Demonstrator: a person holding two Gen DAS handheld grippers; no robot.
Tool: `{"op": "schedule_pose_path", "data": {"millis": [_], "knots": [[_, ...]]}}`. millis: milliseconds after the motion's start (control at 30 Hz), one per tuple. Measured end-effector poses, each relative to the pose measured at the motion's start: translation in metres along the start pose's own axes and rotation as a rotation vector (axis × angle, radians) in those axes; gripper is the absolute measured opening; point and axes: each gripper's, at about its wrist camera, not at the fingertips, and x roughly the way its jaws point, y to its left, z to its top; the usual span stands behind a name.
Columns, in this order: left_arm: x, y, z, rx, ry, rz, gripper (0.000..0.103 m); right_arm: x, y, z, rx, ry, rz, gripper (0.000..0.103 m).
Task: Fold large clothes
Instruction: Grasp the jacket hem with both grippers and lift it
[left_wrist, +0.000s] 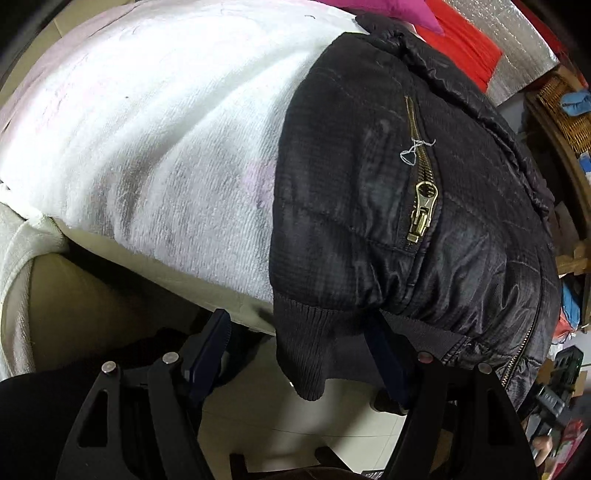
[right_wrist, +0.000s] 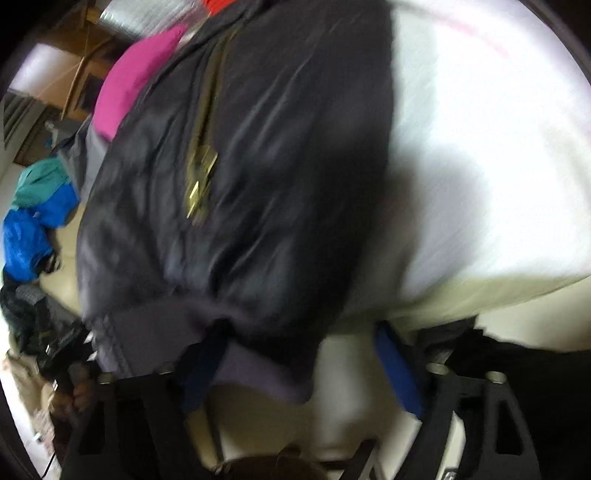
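Observation:
A black quilted jacket (left_wrist: 388, 192) with a brass zipper (left_wrist: 421, 206) lies on a white towel (left_wrist: 155, 140) over a cream cushion. Its ribbed hem (left_wrist: 306, 350) hangs over the near edge. My left gripper (left_wrist: 299, 354) is open, its fingers (left_wrist: 207, 350) on either side of the hem, not closed on it. In the blurred right wrist view the jacket (right_wrist: 240, 166) fills the middle. My right gripper (right_wrist: 303, 365) is open with the jacket's hem (right_wrist: 258, 376) hanging between its fingers (right_wrist: 399, 373).
A magenta cloth (left_wrist: 399, 11) and a red cloth (left_wrist: 465, 48) lie beyond the jacket, with silver foil (left_wrist: 517, 44) and a wicker basket (left_wrist: 569, 107) at the right. Blue and teal clothes (right_wrist: 37, 218) lie at the left of the right wrist view. Pale floor tiles (left_wrist: 332, 417) show below.

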Motion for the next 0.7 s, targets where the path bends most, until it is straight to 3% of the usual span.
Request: {"op": "schedule_pose_path", "data": {"millis": [100, 233, 267, 300, 400, 500, 567, 633, 700], "knots": [[-0.001, 0.002, -0.001, 0.002, -0.009, -0.003, 0.075, 0.006, 0.01, -0.004, -0.033, 0.003, 0.008, 0.072], [-0.002, 0.005, -0.003, 0.007, -0.013, -0.015, 0.072, 0.011, 0.005, 0.0, 0.035, -0.004, 0.071, 0.071], [-0.002, 0.006, -0.004, 0.006, -0.011, -0.019, 0.072, 0.012, 0.005, 0.0, 0.038, 0.001, 0.084, 0.065], [-0.001, 0.007, -0.003, 0.003, -0.008, -0.023, 0.072, 0.01, 0.008, -0.001, 0.024, -0.008, 0.084, 0.049], [0.006, 0.007, -0.002, -0.006, 0.017, -0.033, 0.072, 0.0, 0.023, -0.006, -0.043, -0.047, 0.069, 0.025], [0.011, 0.005, -0.004, 0.015, 0.021, -0.027, 0.071, -0.018, 0.04, -0.01, -0.11, -0.103, 0.067, 0.021], [0.009, 0.002, -0.005, 0.032, 0.003, -0.053, 0.046, -0.034, 0.05, -0.011, -0.141, -0.156, 0.121, 0.021], [0.006, -0.003, -0.006, 0.053, -0.011, -0.065, 0.038, -0.044, 0.055, -0.011, -0.166, -0.208, 0.189, 0.021], [0.005, -0.005, -0.006, 0.064, -0.018, -0.066, 0.034, -0.042, 0.049, -0.01, -0.162, -0.201, 0.21, 0.021]]}}
